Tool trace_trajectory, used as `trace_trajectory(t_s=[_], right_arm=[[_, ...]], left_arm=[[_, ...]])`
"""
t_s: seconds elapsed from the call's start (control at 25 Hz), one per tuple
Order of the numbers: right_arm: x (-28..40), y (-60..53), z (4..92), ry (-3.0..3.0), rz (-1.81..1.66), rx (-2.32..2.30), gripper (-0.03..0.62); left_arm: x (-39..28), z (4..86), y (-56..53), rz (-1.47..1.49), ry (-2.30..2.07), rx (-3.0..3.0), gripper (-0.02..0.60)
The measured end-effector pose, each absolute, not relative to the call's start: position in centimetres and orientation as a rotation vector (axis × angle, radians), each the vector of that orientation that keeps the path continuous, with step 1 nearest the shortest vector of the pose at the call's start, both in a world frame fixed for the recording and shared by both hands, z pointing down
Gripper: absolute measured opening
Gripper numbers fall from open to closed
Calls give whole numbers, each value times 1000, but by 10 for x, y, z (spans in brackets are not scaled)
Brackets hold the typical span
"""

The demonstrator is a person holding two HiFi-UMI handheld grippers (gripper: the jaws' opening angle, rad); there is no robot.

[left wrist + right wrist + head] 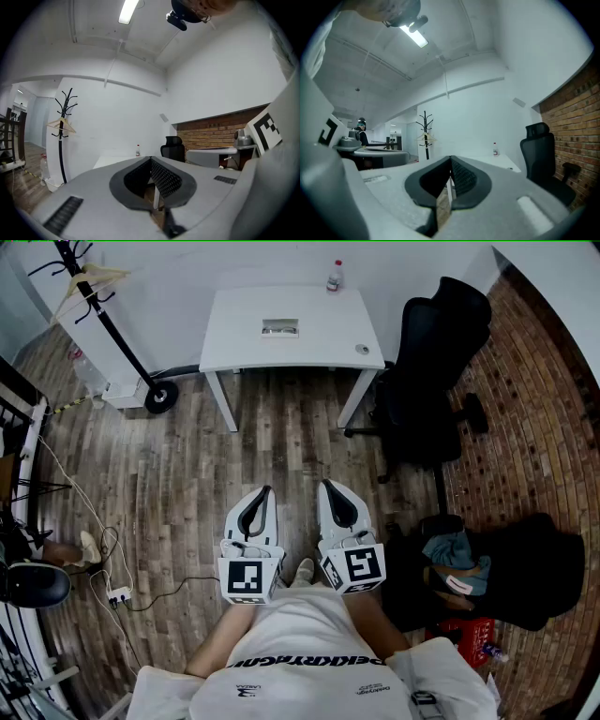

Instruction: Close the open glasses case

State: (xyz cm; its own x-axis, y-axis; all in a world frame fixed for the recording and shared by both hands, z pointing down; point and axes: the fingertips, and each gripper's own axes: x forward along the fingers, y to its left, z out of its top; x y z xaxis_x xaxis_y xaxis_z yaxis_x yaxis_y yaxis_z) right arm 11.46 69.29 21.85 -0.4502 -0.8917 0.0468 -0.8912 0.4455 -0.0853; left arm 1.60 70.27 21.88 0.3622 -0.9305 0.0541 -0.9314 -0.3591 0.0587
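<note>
The glasses case point(280, 328) is a small grey box that lies on the white table point(234, 334), far ahead of me. It is too small to tell how its lid stands. My left gripper point(266, 490) and right gripper point(324, 483) are held side by side close to my body, above the wood floor and well short of the table. Both point toward the table, jaws closed tip to tip with nothing between them. In the left gripper view the left gripper point(151, 160) hides the table top; in the right gripper view the right gripper point(450, 159) does the same.
A bottle point(334, 276) stands at the table's far edge and a small round item point(362, 349) at its right front. A black office chair point(436, 381) is right of the table, a coat rack point(112, 324) left. Bags point(506, 568) lie on the floor at my right, cables point(112, 592) at my left.
</note>
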Motion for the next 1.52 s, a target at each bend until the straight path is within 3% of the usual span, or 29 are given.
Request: trace_trajectory(t_s=[0.84,1.52], right_arm=[[190,669,233,2638,-171,-1583,-2],[137,531,251,2679,-163,-1529,-2]], left_arm=[[83,237,692,3,-1780,2474,-3],[40,260,547,-31,-1766,2456,-3]])
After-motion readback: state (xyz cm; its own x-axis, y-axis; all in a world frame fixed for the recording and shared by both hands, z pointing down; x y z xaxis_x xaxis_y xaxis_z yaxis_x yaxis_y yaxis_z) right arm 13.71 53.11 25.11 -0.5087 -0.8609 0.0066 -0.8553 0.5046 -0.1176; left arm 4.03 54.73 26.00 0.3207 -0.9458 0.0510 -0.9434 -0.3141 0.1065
